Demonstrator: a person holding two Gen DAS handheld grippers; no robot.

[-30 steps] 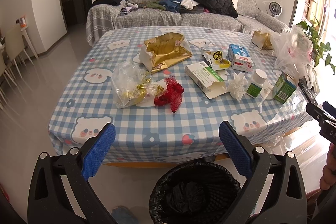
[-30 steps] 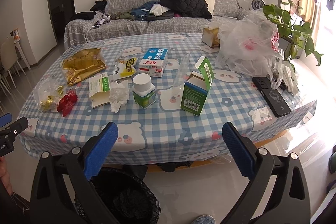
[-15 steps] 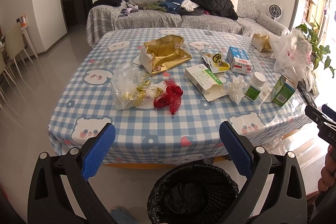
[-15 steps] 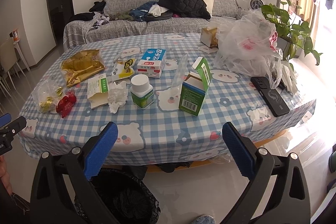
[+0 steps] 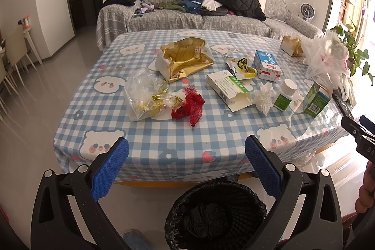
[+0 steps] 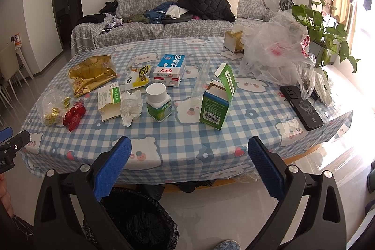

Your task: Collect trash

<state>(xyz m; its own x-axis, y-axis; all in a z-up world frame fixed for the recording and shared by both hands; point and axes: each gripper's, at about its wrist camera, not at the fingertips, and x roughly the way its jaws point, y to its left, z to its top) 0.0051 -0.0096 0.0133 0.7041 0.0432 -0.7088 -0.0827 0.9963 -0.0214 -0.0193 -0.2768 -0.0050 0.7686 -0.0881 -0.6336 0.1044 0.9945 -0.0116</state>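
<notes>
Both claws hang released and empty short of the table's near edge. The left claw (image 5: 186, 165) has its blue pads spread wide above the bin (image 5: 215, 214), which stands on the floor just under that edge, lined with a black bag. The right claw (image 6: 189, 165) is spread just as wide, with the bin low on its left.

Nothing has been collected yet, by the look of it; all the trash lies on the table (image 5: 178, 144). Closest to the left claw, toward the near left corner, are a red net (image 5: 189, 107) and a clear bag (image 5: 145, 95) of gold wrappers, touching each other. Behind them lies a torn gold bag (image 5: 185, 60). Along the middle lie a flat green-and-white box (image 6: 109, 100), a crumpled tissue (image 6: 131, 107) against it, a yellow wrapper (image 6: 138, 76) and a blue milk carton (image 6: 171, 69). Nearer the right claw stand a white-capped bottle (image 6: 159, 102) and an open green carton (image 6: 216, 100).

The risks I see: the net is limp and may snag the clear bag, dragging it along or spilling wrappers over the edge. The upright bottle and green carton could tip if a pad nudges them. A phone (image 6: 301, 107) lies near the right edge beside a big plastic bag (image 6: 276, 55); it is hardly trash, and a careless sweep could knock it off. The bin sits partly under the table, so a drop released too early would land on the floor.
</notes>
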